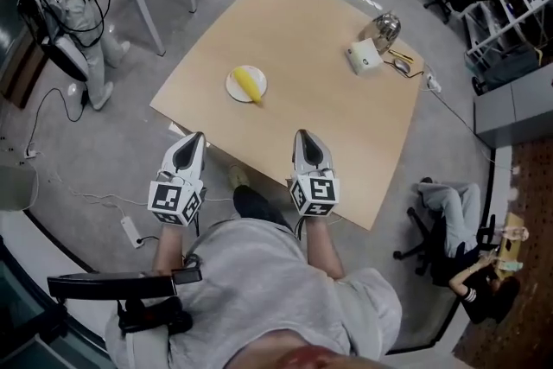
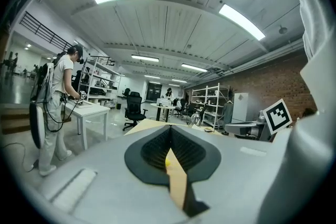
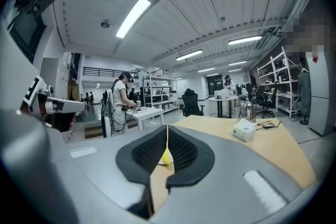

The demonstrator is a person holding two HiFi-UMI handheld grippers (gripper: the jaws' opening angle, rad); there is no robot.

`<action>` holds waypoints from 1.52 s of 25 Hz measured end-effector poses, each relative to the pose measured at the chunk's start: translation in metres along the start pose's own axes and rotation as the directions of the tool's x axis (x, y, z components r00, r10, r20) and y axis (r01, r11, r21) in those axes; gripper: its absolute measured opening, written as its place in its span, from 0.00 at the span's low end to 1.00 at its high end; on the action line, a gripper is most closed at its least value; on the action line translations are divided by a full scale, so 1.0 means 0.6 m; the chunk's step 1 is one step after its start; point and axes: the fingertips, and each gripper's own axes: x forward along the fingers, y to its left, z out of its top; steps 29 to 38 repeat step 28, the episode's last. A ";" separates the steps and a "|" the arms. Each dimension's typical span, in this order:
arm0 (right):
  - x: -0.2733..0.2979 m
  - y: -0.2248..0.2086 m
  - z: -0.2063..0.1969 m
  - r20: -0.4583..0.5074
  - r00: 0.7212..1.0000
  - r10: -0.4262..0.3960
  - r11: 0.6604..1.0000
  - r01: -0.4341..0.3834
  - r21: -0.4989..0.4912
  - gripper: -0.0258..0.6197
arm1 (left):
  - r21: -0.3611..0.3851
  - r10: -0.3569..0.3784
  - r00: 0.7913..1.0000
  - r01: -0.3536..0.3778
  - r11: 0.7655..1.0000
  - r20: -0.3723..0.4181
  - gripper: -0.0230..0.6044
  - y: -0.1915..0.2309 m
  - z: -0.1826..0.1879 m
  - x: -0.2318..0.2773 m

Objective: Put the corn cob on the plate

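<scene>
Hanging just off the near edge of the surface (image 1: 328, 108), left tongs (image 1: 193, 141) are pinched together on nothing. Corn cob (image 1: 249, 84) lies on the plate (image 1: 232, 89) mid-surface, well apart from both tongs, so the task looks done. Right tongs (image 1: 304, 138) are likewise closed and empty, parked near the body, presumably because nothing's left to grab.
</scene>
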 end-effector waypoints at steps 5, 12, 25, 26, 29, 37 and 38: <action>-0.036 -0.006 -0.006 0.001 1.000 -0.022 1.000 0.022 -0.002 0.06 | 0.012 -0.028 1.000 0.028 1.000 0.000 0.07 -0.023 -0.002 -0.004; -0.065 -0.012 -0.003 0.016 0.999 -0.039 0.999 0.039 0.009 0.06 | 0.024 -0.046 0.999 0.046 0.999 -0.003 0.07 -0.045 0.005 -0.014; -0.052 -0.010 -0.006 0.015 1.000 -0.026 1.000 0.026 0.010 0.06 | 0.027 -0.044 0.999 0.043 0.999 0.004 0.07 -0.037 0.000 -0.006; -0.053 -0.010 -0.006 0.014 1.000 -0.026 1.000 0.026 0.010 0.06 | 0.027 -0.044 0.999 0.044 0.999 0.004 0.07 -0.037 0.001 -0.007; -0.055 -0.007 -0.005 0.011 1.000 -0.024 1.000 0.024 0.008 0.06 | 0.027 -0.046 0.999 0.046 0.999 0.005 0.07 -0.038 0.003 -0.010; -0.055 -0.007 -0.005 0.011 1.000 -0.024 1.000 0.024 0.008 0.06 | 0.027 -0.046 0.999 0.046 0.999 0.005 0.07 -0.038 0.003 -0.010; -0.055 -0.007 -0.005 0.011 1.000 -0.024 1.000 0.024 0.008 0.06 | 0.027 -0.046 0.999 0.046 0.999 0.005 0.07 -0.038 0.003 -0.010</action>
